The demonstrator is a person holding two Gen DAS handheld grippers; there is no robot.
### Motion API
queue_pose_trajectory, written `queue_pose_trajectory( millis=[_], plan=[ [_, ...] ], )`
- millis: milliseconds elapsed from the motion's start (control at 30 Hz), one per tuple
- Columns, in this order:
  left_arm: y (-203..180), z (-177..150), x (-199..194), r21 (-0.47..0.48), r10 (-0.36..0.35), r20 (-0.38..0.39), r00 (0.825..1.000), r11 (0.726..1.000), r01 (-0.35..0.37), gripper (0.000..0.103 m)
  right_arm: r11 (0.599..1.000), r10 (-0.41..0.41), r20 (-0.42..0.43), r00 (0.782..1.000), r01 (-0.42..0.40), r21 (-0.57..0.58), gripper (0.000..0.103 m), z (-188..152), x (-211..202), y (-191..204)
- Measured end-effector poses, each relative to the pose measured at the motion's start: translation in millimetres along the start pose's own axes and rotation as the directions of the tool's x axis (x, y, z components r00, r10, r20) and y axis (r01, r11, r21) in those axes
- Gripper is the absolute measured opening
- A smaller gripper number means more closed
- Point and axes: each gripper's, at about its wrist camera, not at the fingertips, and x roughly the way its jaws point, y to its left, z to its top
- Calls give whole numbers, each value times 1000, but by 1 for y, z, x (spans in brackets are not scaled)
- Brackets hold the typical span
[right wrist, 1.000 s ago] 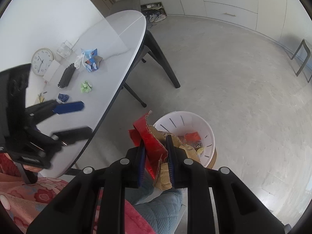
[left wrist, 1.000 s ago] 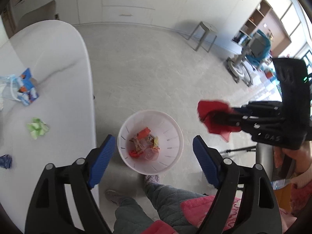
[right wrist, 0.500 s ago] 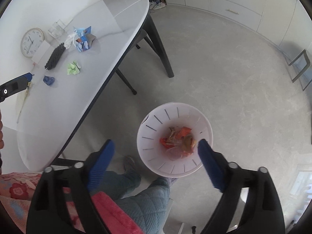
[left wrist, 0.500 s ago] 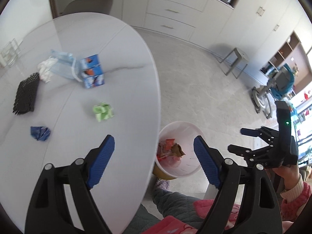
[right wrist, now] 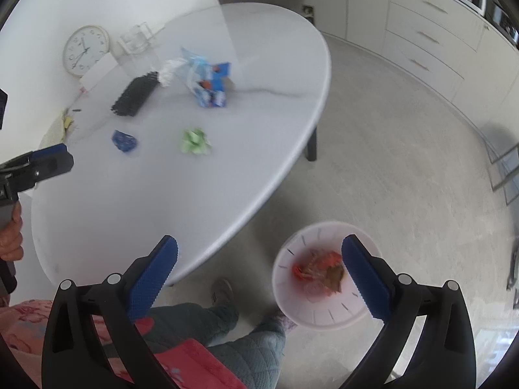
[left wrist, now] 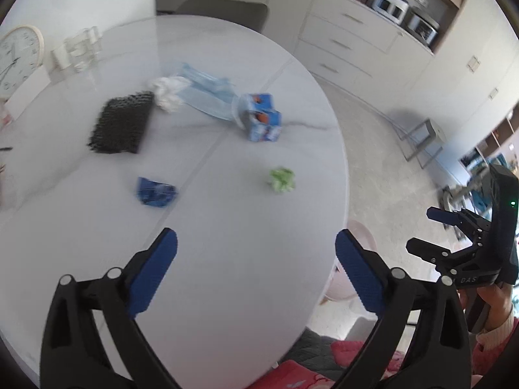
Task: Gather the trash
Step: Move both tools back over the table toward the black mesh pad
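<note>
both claws, left (left wrist: 256, 274) and right (right wrist: 259, 274), have just been opening and hold nothing. green wad (left wrist: 281, 180) lies ahead of the left claw, looks light, soft; pinch its middle.

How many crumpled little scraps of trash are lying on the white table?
2: a green wad toward the table's bin-side edge, and a blue wrapper nearer the black mat. Others may be hidden.

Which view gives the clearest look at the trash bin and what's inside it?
The right wrist view: the white trash bin stands on the floor beside the table, seen from above, with red and brown scraps inside. The left wrist view shows only a sliver of its rim past the table edge.
</note>
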Motion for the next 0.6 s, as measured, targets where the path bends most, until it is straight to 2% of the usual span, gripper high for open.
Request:
queue_pose_trajectory(
  millis=[167,333,600],
  plan=[
    [48,-8,-19,-41,51,25,998,998,-50,94,999,30,40,999,-28,-43,100,33,10,51],
    [95,-18,-32,-59,101,33,994,993,-98,95,998,47,51,998,-45,-31,100,59,27,88],
    [143,-23,-34,-132,116,17,993,985,-113,95,998,62,25,998,-61,-36,100,79,47,126]
  ],
)
